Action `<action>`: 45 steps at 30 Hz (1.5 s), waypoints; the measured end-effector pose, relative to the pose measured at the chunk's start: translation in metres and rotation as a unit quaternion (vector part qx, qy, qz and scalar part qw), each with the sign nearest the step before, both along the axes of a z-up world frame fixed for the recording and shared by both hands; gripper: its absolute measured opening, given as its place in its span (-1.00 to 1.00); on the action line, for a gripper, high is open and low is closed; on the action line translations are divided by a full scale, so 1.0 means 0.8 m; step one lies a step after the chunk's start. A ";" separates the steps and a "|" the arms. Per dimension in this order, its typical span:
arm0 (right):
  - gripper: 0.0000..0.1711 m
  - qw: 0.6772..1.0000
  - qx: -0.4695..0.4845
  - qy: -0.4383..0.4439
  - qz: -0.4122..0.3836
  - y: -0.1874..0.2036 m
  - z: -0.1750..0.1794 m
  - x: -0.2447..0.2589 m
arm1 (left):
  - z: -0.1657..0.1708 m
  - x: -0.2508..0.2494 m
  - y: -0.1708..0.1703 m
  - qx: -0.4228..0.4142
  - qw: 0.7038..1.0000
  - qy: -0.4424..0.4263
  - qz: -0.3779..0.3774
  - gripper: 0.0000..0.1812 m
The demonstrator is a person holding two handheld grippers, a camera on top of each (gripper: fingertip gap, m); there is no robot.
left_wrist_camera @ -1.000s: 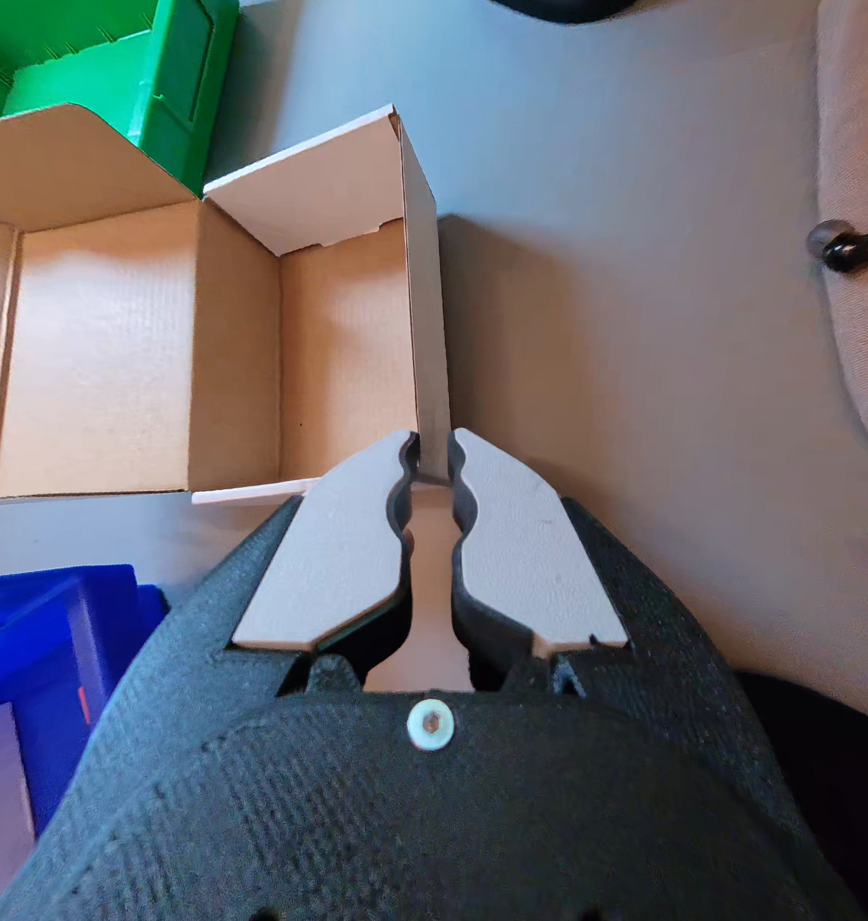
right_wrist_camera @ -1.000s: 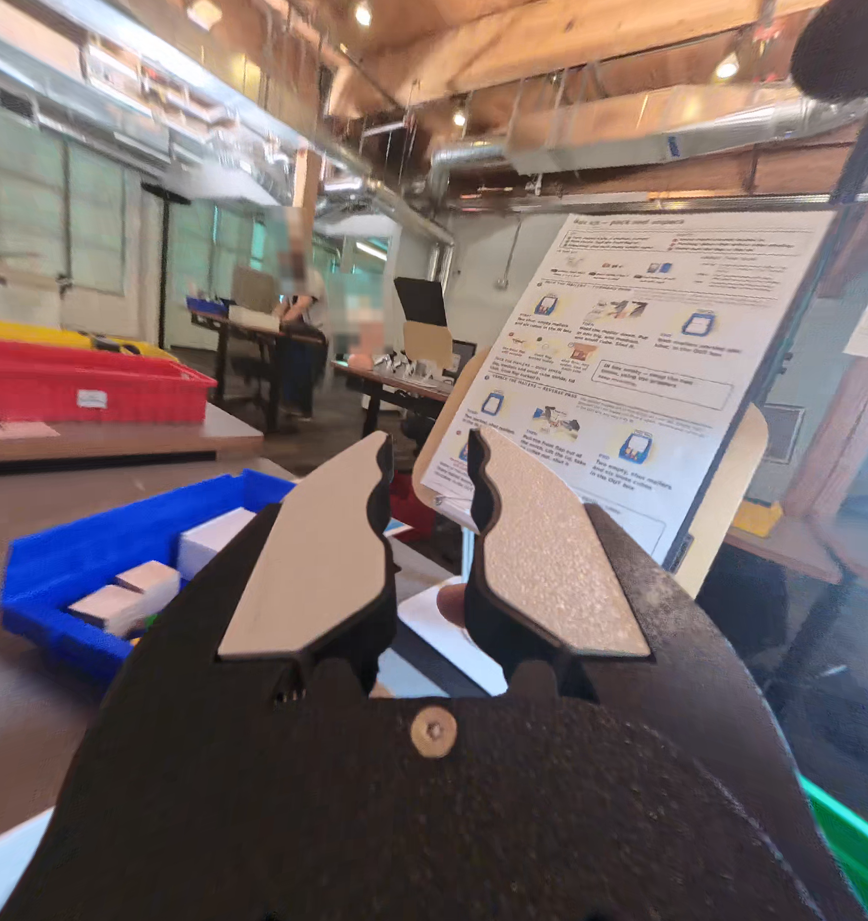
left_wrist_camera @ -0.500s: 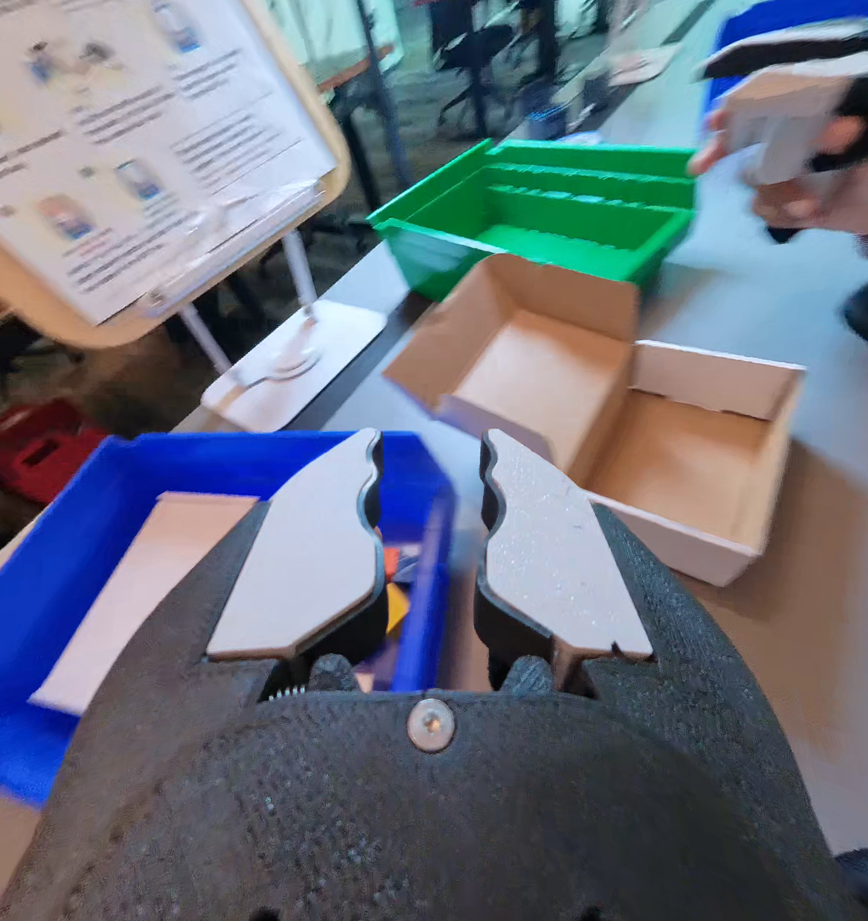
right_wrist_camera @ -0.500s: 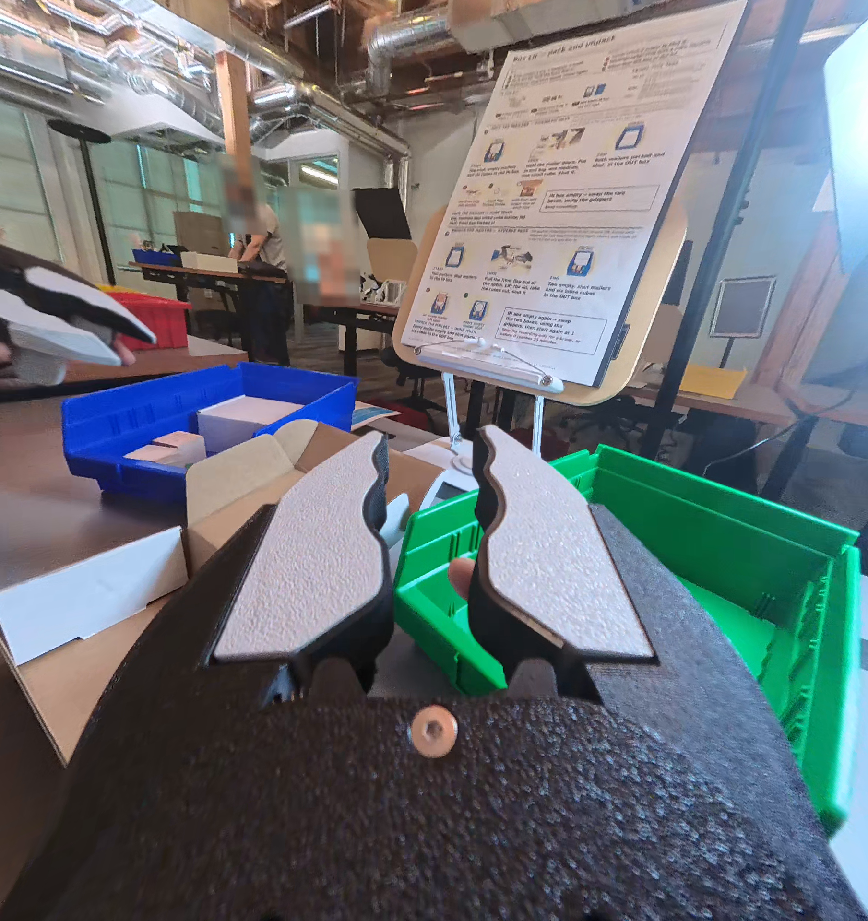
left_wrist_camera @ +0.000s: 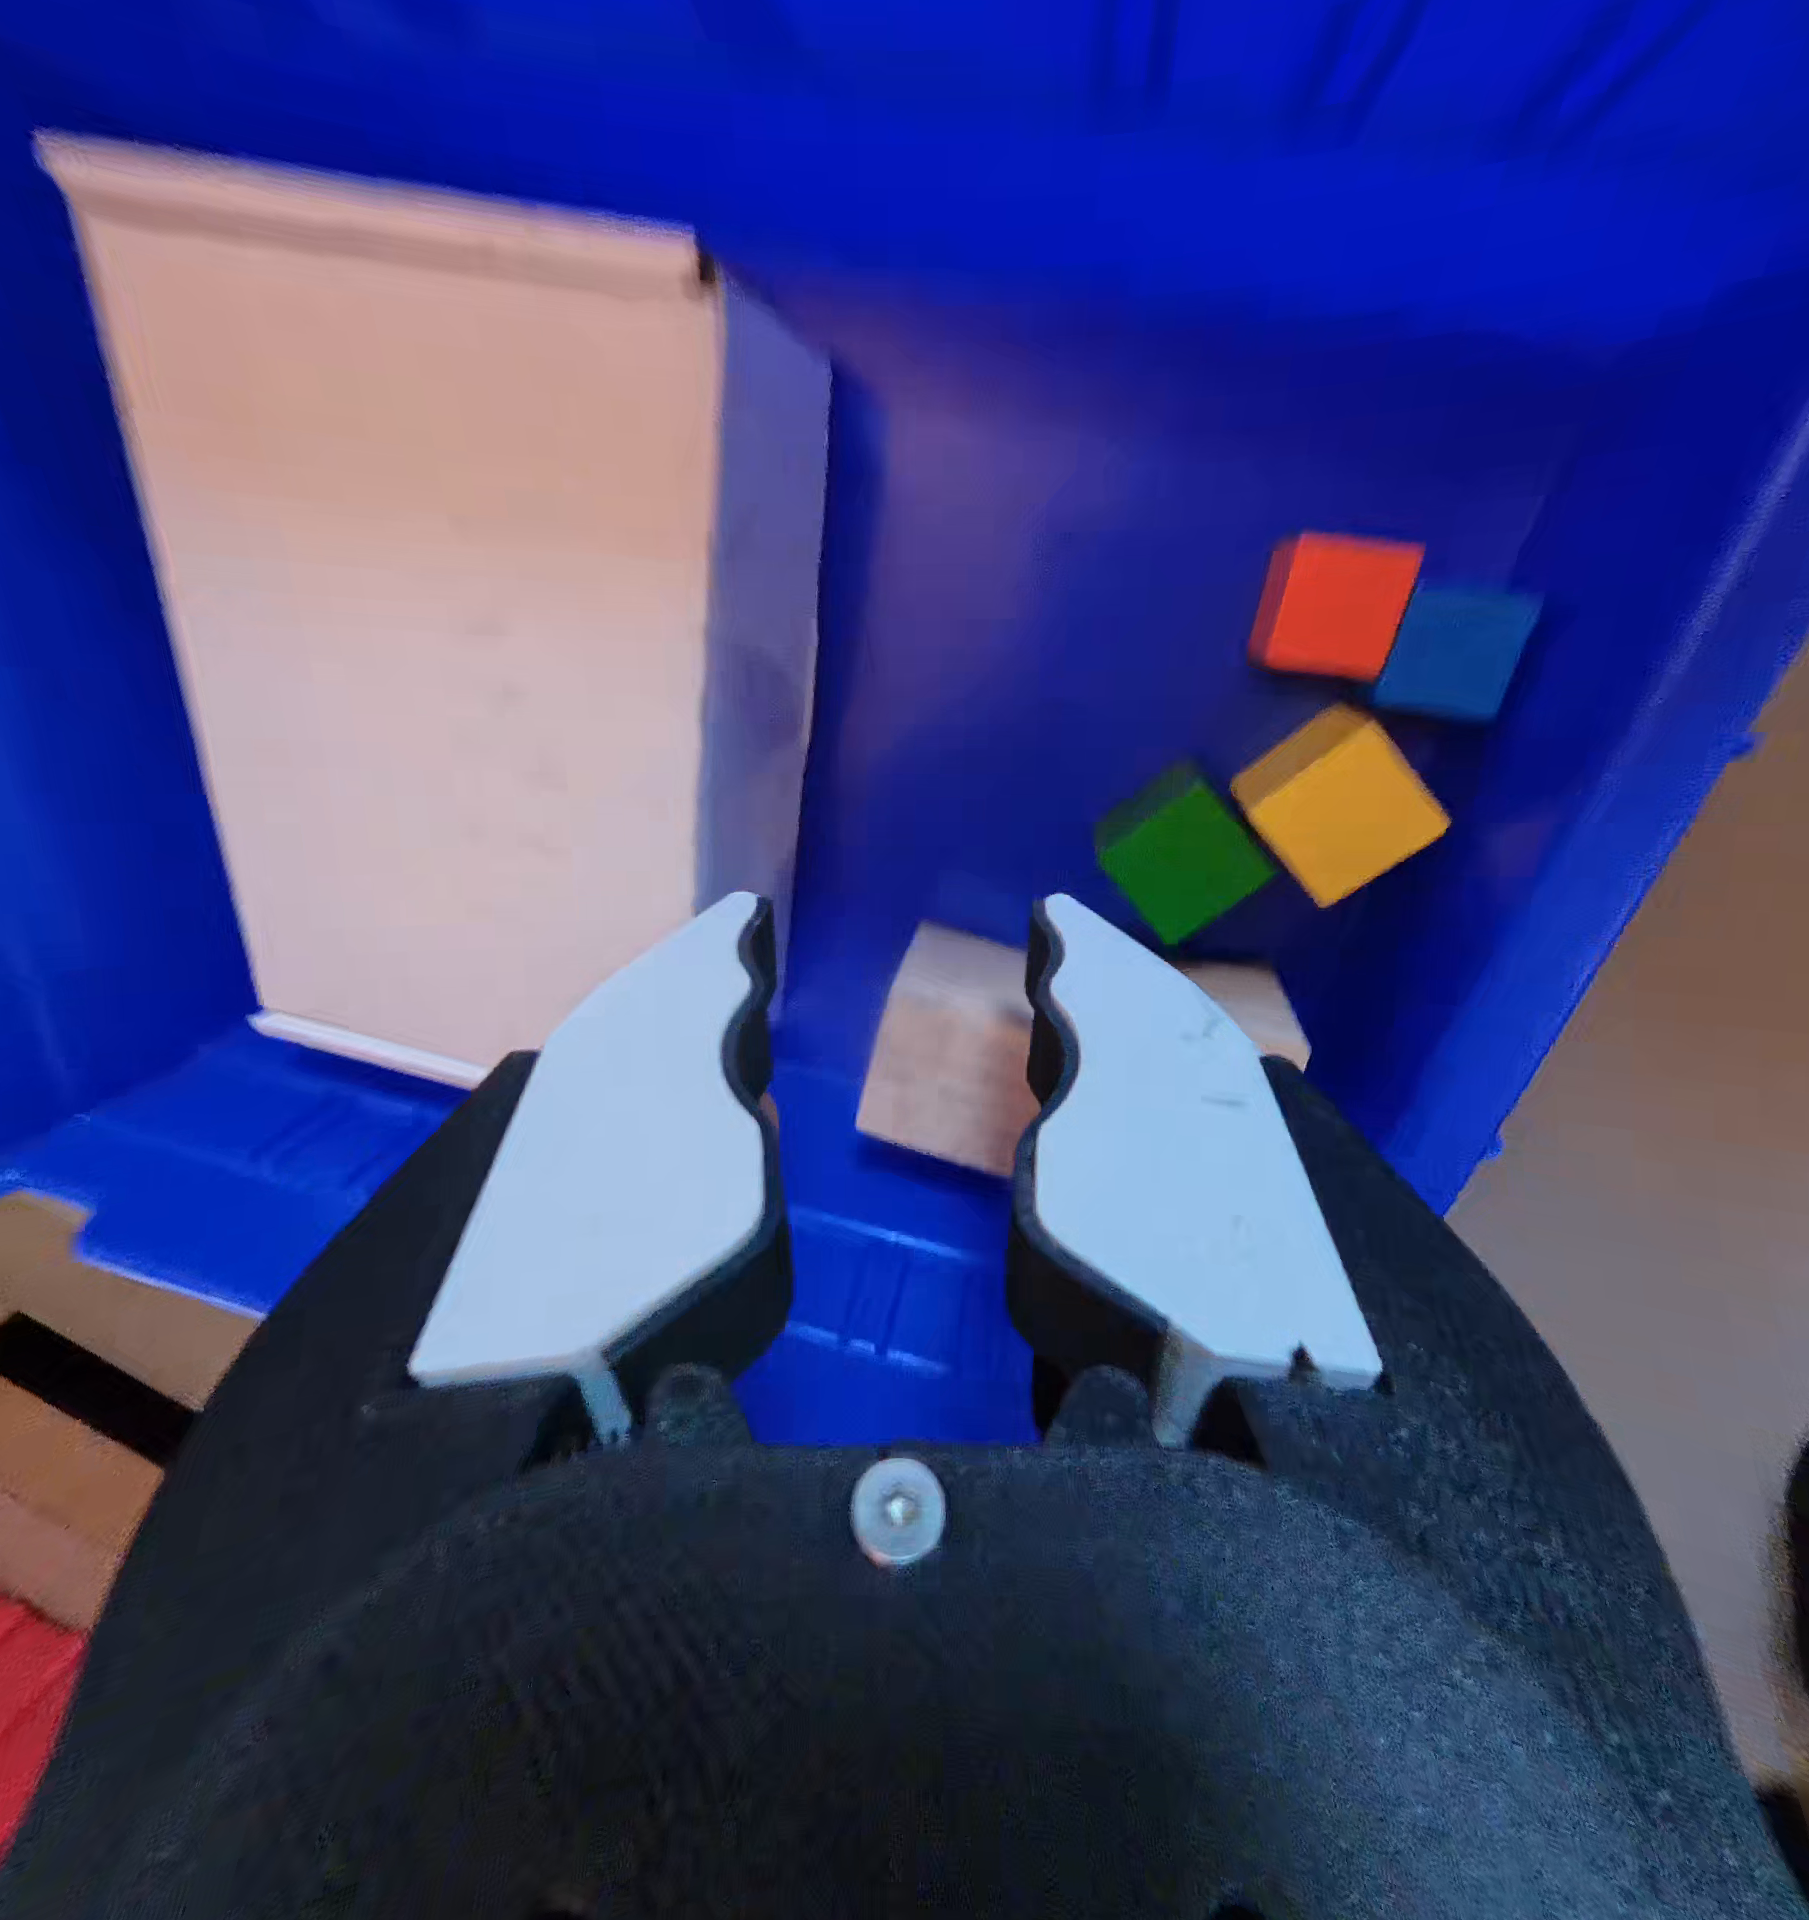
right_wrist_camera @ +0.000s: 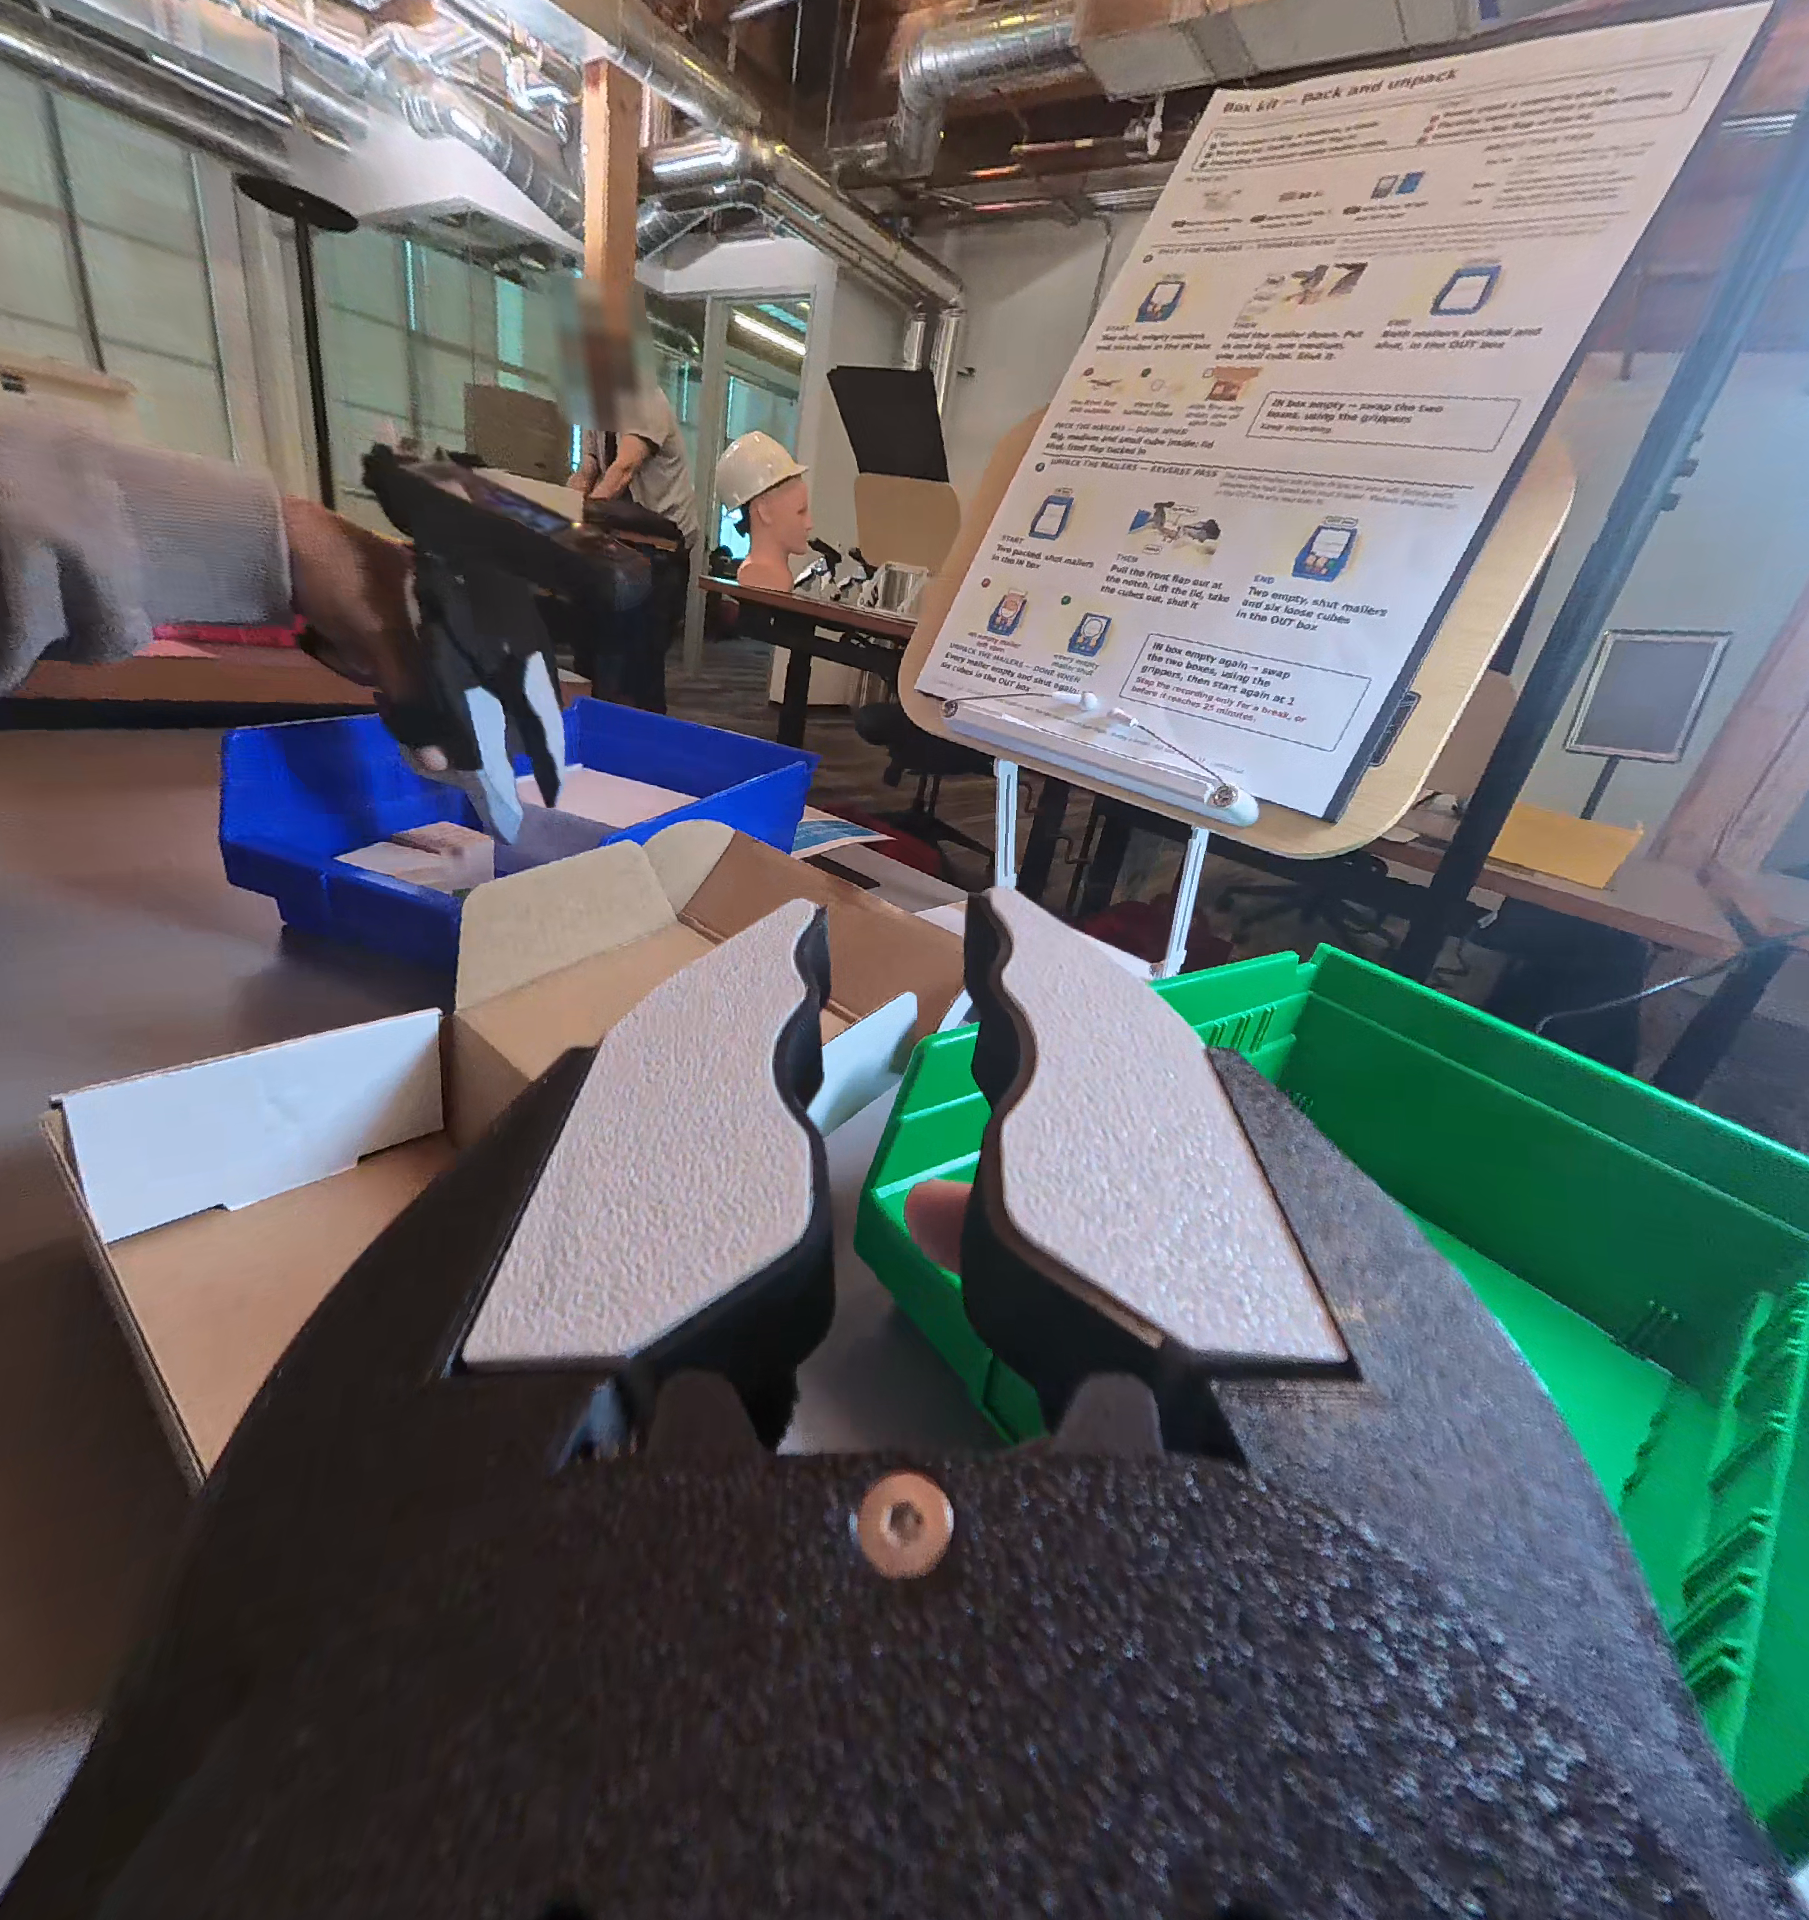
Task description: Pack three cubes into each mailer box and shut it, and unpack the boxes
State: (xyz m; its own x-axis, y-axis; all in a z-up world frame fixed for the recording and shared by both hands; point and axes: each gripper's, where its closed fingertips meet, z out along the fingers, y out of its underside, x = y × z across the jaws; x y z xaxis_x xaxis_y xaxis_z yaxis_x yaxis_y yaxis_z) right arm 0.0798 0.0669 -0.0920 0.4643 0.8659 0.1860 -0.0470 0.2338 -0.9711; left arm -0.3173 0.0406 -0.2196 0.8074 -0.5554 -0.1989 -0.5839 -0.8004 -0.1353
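Left wrist view: the left claw [left_wrist_camera: 895, 971] hangs with its jaws apart over the blue bin [left_wrist_camera: 1139, 312], holding nothing.
Just below its tips lies a plain wooden cube [left_wrist_camera: 941, 1049]; beyond sit green [left_wrist_camera: 1180, 852], yellow [left_wrist_camera: 1341, 805], red [left_wrist_camera: 1331, 618] and blue [left_wrist_camera: 1456, 655] cubes, with a shut mailer box [left_wrist_camera: 422, 613] alongside. The right claw [right_wrist_camera: 895, 961], also parted and empty, waits by the open mailer box [right_wrist_camera: 256, 1122] and green bin [right_wrist_camera: 1502, 1122] on the desk [right_wrist_camera: 100, 883]. Packing looks barely begun: next, descend and close squarely on a cube.
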 end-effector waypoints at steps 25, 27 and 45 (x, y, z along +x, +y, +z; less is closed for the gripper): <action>-0.74 0.998 -0.006 -0.057 0.019 -0.002 -0.032 -0.014 | -0.001 -0.039 -0.069 -0.231 0.955 0.137 -0.130 -0.30; -0.74 0.998 -0.006 -0.059 0.021 -0.003 -0.034 -0.015 | -0.007 -0.034 -0.071 -0.232 0.961 0.113 -0.097 -0.31; -0.75 0.997 0.000 -0.075 0.023 -0.007 -0.039 -0.018 | -0.011 -0.031 -0.038 -0.142 0.990 0.017 -0.020 -0.45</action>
State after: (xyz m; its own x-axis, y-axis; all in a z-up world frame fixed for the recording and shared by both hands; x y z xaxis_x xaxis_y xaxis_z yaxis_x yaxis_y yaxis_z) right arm 0.0652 0.0613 -0.1233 0.3903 0.8859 0.2507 0.0876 0.2353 -0.9680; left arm -0.3419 0.0105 -0.2282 0.7796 -0.6236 -0.0571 -0.6158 -0.7800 0.1110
